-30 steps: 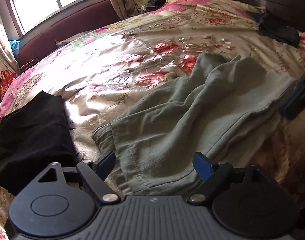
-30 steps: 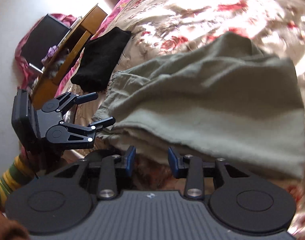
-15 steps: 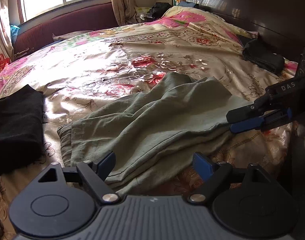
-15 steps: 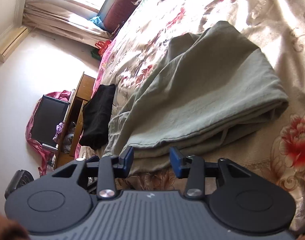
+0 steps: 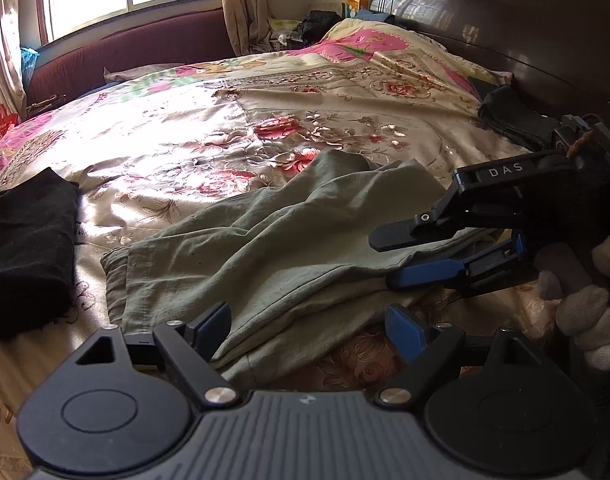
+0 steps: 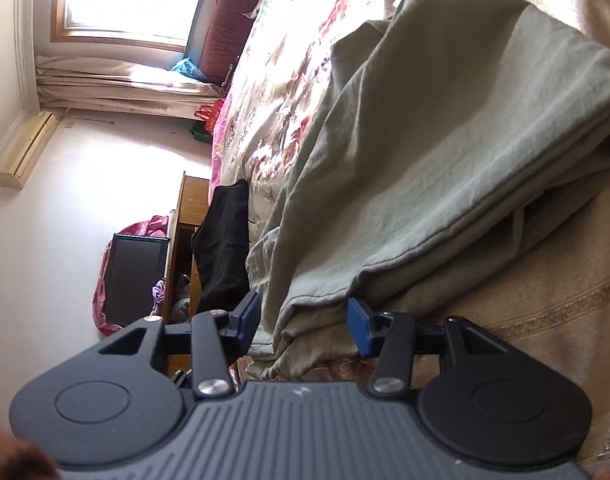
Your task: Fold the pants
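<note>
Sage-green cotton pants [image 5: 289, 240], already doubled into a long, loose bundle, lay across the near side of a floral satin bedspread [image 5: 209, 136], their long axis running from the gathered waistband end at the left to the folded end at the right in the left wrist view. The right gripper [image 5: 389, 258], held in a white-gloved hand [image 5: 585, 312], sat at that right end, one black finger above the cloth and one blue-padded finger [image 5: 425, 274] below its edge; its jaws had just been opening and stood about half apart, the stacked hem between them but not visibly pinched. In the right wrist view the layered edge lay directly ahead of the gap. The left gripper [image 5: 309, 324] hovered wide open over the near long edge, close to the waistband, gripping nothing. The right hand appeared nearer to a hold. A folded black garment [image 5: 25, 256] rested apart, to the left.
</note>
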Demonstrator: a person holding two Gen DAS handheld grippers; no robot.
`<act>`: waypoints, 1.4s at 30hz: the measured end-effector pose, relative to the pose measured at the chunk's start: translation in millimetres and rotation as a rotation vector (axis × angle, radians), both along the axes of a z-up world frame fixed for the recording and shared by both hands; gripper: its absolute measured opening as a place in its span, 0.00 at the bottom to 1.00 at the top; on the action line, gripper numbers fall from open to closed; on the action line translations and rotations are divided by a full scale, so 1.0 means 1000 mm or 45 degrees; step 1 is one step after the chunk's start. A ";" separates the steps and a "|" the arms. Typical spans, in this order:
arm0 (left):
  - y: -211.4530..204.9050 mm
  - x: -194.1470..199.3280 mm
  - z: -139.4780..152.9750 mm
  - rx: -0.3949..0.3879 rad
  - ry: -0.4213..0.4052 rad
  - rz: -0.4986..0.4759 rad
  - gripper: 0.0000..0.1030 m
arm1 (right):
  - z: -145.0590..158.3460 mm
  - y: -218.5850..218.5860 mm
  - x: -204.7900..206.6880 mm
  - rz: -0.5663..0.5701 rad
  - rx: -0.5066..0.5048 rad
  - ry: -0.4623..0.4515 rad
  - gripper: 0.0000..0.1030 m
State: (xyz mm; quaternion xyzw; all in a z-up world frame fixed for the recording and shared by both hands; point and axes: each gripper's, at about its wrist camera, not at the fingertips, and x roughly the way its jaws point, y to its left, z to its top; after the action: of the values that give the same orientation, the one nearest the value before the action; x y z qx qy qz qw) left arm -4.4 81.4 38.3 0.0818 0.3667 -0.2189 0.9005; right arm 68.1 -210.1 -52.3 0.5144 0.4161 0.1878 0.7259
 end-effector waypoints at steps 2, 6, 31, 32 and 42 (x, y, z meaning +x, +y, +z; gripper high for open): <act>0.000 0.001 0.000 -0.006 -0.008 0.005 0.95 | -0.002 -0.001 -0.001 -0.014 0.024 0.026 0.48; 0.000 0.002 0.000 0.001 -0.024 0.006 0.95 | 0.003 0.000 -0.009 0.000 0.053 0.043 0.51; -0.014 0.000 -0.005 0.106 -0.146 -0.049 0.95 | -0.007 -0.008 0.005 -0.326 -0.071 0.085 0.50; -0.017 0.002 -0.006 0.114 -0.157 -0.062 0.95 | -0.008 -0.010 0.008 -0.326 -0.052 0.096 0.49; -0.060 0.011 -0.026 0.354 -0.329 -0.125 0.95 | 0.039 -0.018 0.011 -0.255 0.151 -0.118 0.16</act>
State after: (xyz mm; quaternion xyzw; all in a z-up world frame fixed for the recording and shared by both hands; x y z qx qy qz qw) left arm 6.5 21.7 11.9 0.2507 0.2704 -0.1977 0.9083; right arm 79.2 -228.3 -13.3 0.5864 0.3167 0.1621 0.7277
